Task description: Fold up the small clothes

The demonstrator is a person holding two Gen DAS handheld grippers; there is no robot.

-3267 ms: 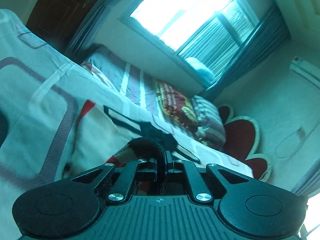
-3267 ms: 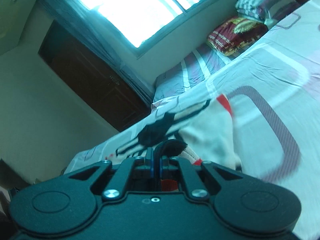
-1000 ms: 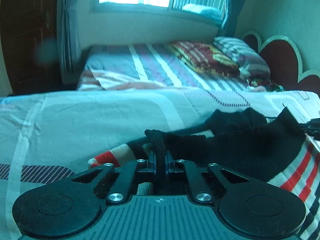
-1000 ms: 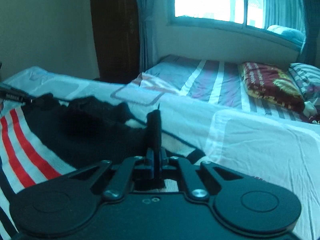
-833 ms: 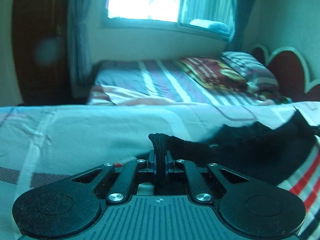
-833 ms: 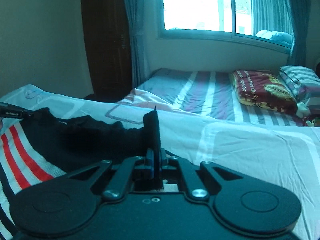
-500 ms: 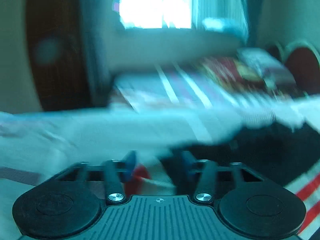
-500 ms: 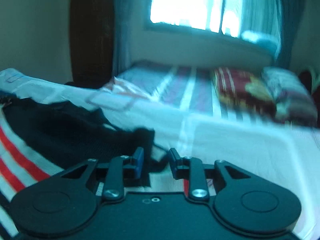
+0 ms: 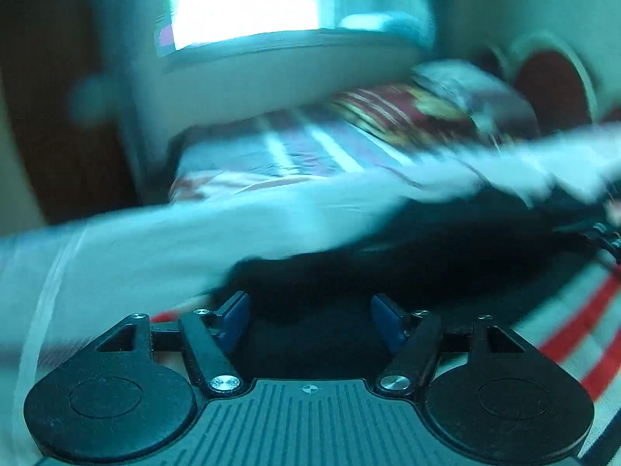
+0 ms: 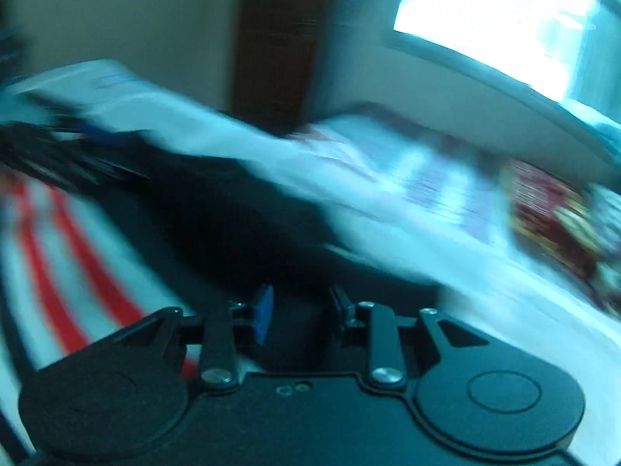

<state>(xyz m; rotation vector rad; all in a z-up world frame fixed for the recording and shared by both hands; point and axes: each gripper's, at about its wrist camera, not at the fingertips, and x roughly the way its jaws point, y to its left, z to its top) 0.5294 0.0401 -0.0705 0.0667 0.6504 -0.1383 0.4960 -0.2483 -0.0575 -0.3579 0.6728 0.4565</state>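
Left gripper [image 9: 309, 320]: jaws spread wide, blue pads showing on both sides, nothing between them; it holds no cloth.
Garment, from the left claw [image 9: 407, 256]: the small knitted piece, black with red and white stripes, lies on the bedsheet [image 9: 155, 240] just ahead of and under the open jaws, its black band running off ahead to the right, the stripes beside the right finger.
Right gripper [image 10: 299, 316]: jaws apart, less widely than the left, blue pad visible on the left finger; nothing is pinched.
Garment, from the right claw [image 10: 217, 233]: black band directly ahead of the jaws and stretching ahead to the left; red and white stripes lie off to the left of the claw.
Other claw seen: a dark blurred shape at the far left edge of the right view is likely the left gripper, too smeared to be sure.
Step in hand: judged as the release after laying a fold down; both claws are empty over the cloth.
Next move: probably needs a fresh grip on an edge or corner of the garment for the next fold, with the layers kept flat.
Pose: both claws low over the bed, pointing across it toward the window [image 9: 240, 0]; both views are tilted and heavily blurred, so finer detail cannot be told.
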